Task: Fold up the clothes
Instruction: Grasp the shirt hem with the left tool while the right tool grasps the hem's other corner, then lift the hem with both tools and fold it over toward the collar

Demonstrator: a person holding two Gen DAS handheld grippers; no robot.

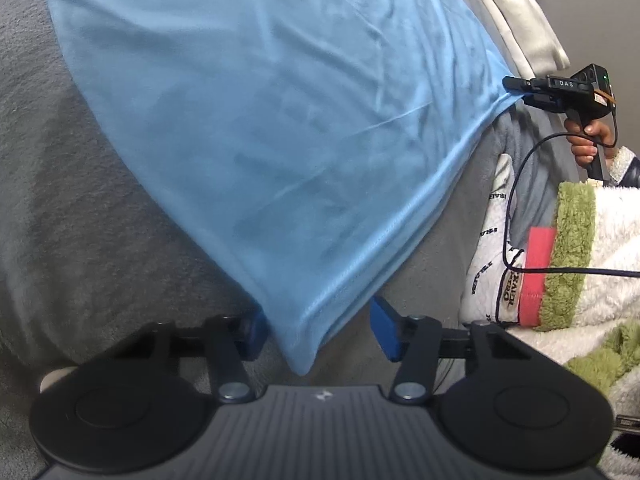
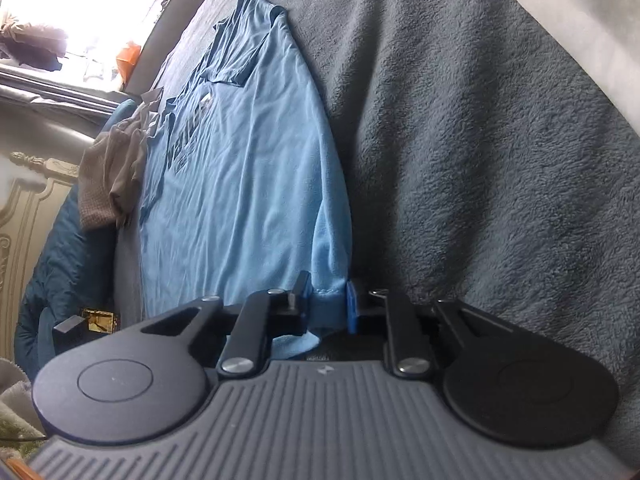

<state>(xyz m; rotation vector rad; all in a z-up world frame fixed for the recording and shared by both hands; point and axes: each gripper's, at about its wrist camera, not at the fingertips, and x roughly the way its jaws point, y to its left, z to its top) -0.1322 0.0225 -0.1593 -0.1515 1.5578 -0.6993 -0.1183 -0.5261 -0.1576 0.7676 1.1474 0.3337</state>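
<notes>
T-shirt [image 2: 240, 184] lies spread flat on the bed [image 2: 480, 140], unfolded; my right hand-held gripper [image 2: 326, 306] pinches one hem corner, my left hand-held gripper [image 1: 316, 330] straddles the other, jaws apart.

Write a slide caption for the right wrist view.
Right gripper pinches the hem corner of a light blue T-shirt spread on a grey blanket.
</notes>
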